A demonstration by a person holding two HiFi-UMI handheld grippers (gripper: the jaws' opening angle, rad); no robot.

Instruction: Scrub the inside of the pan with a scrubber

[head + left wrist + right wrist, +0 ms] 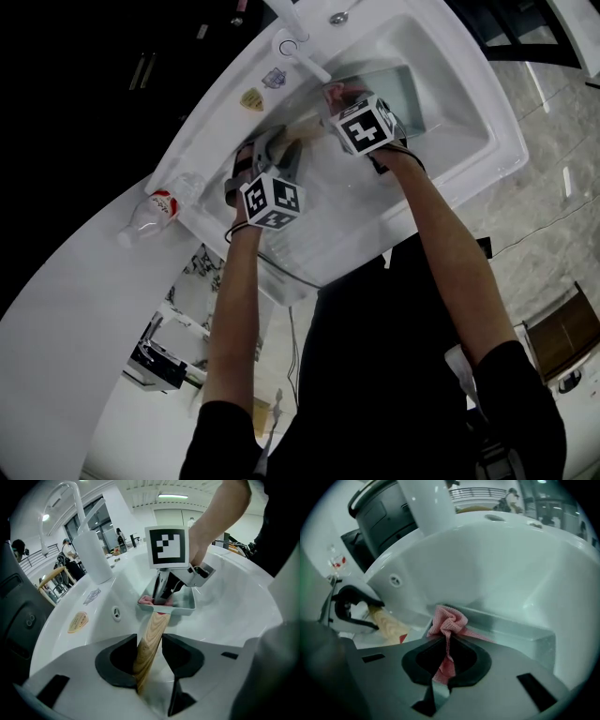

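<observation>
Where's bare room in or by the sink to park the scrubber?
Free: sink floor between left gripper and near rim; counter left of the bottle. Crowded: below the faucet, where pan and right gripper sit.

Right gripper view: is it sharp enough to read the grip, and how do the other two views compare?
Right gripper view: soft and green-tinted, corners vignetted, yet the pink scrubber pinched in the right gripper reads clearly. Left gripper view: crisp, evenly lit, fisheye-bent sink; the left gripper clamps the wooden handle. Head view: sink bright, surroundings nearly black.
</observation>
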